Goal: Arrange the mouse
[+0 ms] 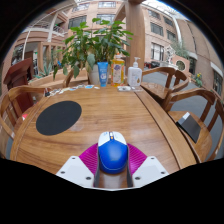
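- Tongs hold the blue mouse: both pink pads sit against its flanks with no visible gap, so it reads as clamped, not just straddled.
- Mouse location: between the fingers, at the near edge of the wooden bench. Can't tell whether its underside touches the bench or hangs just above it.
- Mouse long axis runs straight ahead along the fingers, white front end pointing away from the tongs.
- Key relation: the dark round mouse pad lies ahead and to the left of the tongs, apart from the mouse, with bare wood between them.
- Judgement: if the pad is the target, the move is forward-left, diagonal across the bench; mouse axis already suits a straight set-down, little or no yaw needed.
- Clutter: bottles and a potted plant stand at the far edge, well beyond the pad and off the likely path.
- Dark flat item lies to the right on a chair, away from the route.
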